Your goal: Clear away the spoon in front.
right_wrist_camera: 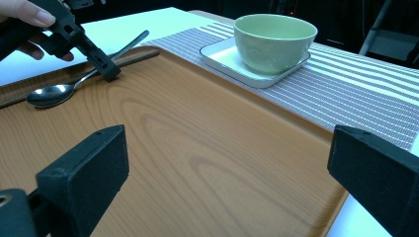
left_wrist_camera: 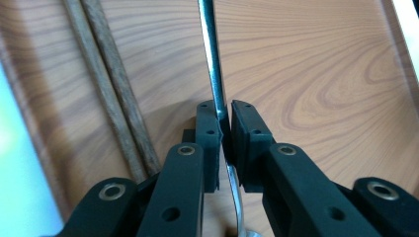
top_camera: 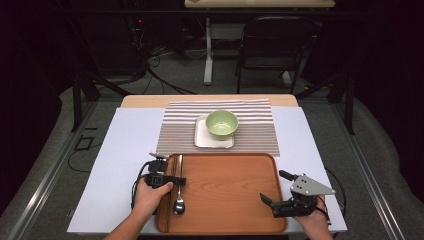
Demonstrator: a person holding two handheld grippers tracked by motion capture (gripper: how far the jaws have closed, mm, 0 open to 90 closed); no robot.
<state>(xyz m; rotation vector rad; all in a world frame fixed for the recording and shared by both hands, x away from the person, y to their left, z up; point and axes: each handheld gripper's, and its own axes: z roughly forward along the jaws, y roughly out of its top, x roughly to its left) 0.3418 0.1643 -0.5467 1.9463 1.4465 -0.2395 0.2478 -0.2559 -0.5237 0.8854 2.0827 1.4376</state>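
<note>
The left gripper [top_camera: 176,180] has its jaws pinching the spoon [top_camera: 179,192] by the handle, at the left side of the wooden tray [top_camera: 225,200], just beside the chopsticks [left_wrist_camera: 106,94]. The pick-up looks under way; next comes a clean lift toward the striped mat [top_camera: 250,132]. The right gripper [top_camera: 272,202] waits near the tray's right edge, jaws spread

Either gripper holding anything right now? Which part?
The left gripper clamps the metal spoon at mid-handle, over the wooden tray. The right gripper is open and empty.
</note>
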